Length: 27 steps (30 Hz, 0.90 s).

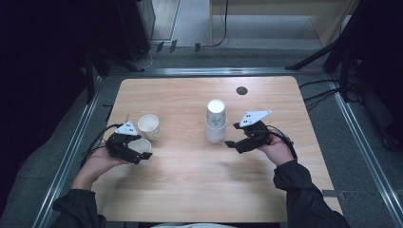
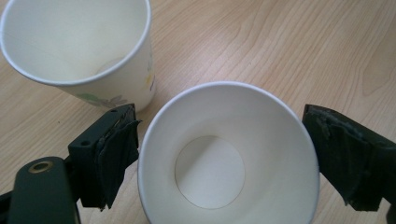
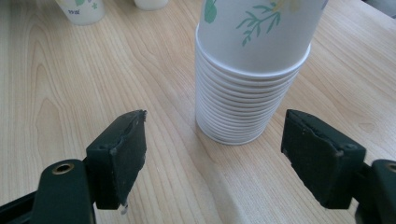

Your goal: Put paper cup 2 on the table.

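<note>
An upright white paper cup (image 2: 210, 172) stands on the wooden table (image 1: 190, 185) between the jaws of my left gripper (image 2: 222, 114). Its jaws are spread wide at either side of the rim, which stays round. From above, this cup (image 1: 141, 144) and the left gripper (image 1: 135, 148) sit at the table's left. A second upright cup (image 2: 70, 42) with a flower print stands just behind it (image 1: 149, 126). A stack of upside-down cups (image 3: 250, 93) stands mid-table (image 1: 216, 124). My right gripper (image 3: 215, 114) is open just short of the stack's base, at its right side (image 1: 233, 135).
A dark round cable hole (image 1: 242, 90) lies in the tabletop behind the stack. Bare wood stretches across the front and far left of the table. Metal rails (image 1: 71, 152) run along the floor on both sides. The person's sleeves come in from the bottom edge.
</note>
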Each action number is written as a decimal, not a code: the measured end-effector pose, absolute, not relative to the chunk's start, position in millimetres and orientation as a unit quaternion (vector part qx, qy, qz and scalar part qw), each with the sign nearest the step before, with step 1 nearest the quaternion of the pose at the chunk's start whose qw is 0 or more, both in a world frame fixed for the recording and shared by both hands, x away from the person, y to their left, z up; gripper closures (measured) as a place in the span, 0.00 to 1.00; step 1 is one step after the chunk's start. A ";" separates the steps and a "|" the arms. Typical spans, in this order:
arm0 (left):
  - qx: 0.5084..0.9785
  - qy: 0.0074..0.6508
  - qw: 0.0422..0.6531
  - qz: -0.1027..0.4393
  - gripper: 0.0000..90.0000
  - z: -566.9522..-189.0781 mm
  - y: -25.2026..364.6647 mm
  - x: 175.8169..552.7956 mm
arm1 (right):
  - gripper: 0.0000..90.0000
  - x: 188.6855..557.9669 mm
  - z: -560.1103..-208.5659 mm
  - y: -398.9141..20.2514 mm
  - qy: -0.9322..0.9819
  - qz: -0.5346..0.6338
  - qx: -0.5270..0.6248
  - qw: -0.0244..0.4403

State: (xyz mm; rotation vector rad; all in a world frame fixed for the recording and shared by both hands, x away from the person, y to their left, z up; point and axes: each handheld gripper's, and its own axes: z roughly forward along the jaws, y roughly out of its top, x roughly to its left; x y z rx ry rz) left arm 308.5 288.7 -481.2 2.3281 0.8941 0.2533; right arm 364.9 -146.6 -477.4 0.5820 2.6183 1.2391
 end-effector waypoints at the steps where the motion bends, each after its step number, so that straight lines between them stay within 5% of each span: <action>1: 0.882 0.339 0.314 0.095 0.14 -479.5 289.0 308.2 | 0.25 364.9 -477.6 -146.3 0.883 0.417 0.195 0.094; 27: 0.858 0.316 0.394 0.090 0.15 -441.2 255.9 320.8 | 0.25 350.3 -480.5 -157.9 0.887 0.405 0.198 0.102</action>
